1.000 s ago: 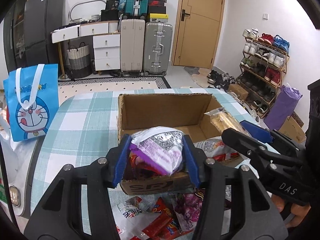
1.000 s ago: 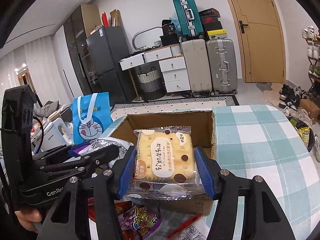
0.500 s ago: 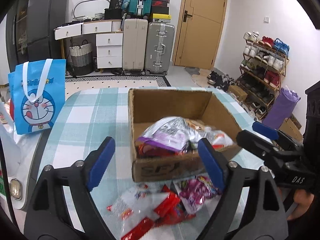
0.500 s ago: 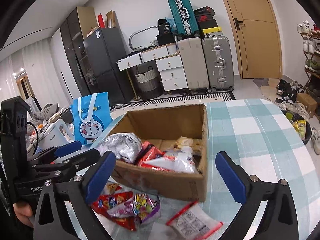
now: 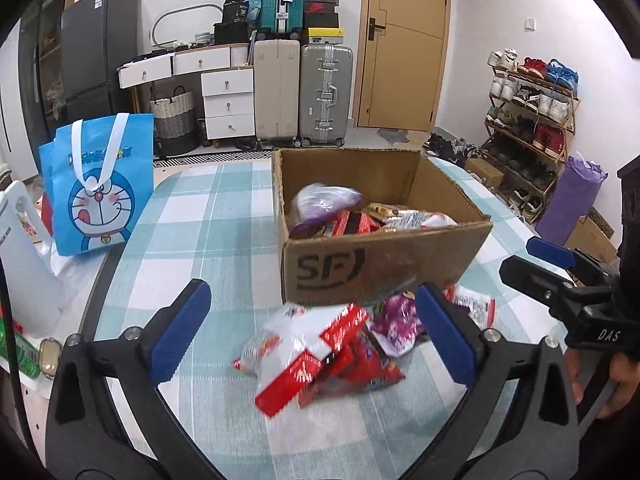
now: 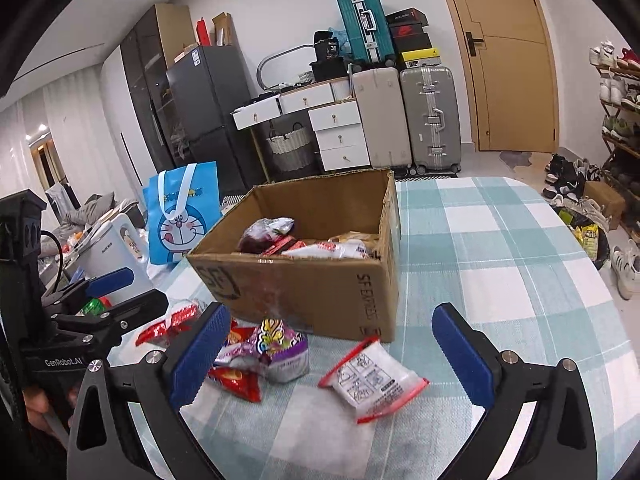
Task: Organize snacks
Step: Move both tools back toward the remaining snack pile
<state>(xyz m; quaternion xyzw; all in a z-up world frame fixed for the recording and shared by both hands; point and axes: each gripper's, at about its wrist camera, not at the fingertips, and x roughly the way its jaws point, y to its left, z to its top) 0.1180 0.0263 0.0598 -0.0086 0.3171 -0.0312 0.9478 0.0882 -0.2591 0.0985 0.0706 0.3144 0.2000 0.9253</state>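
- Doraemon tote bag (image 5: 98, 184) stands far left on checked tablecloth (image 5: 208, 216).
- left gripper (image 5: 312, 332): jaws just opened wide, nothing gripped, over loose red snack packets (image 5: 320, 356).
- SF cardboard box (image 5: 384, 264) centre, snacks inside (image 5: 360, 216).
- right gripper (image 6: 326, 354): spread wide, empty; white red-edged packet (image 6: 372, 380) on cloth between jaws.

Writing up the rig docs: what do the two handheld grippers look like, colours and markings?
Both are alike: black frames with triangular cut-outs, silver screws, and blue textured pads on the two fingers. The left gripper carries white "GenRobot.AI" lettering on its side, seen from the right wrist, with a black cable beside it. The right gripper reads "DAS", seen from the left wrist. No sleeves visible.
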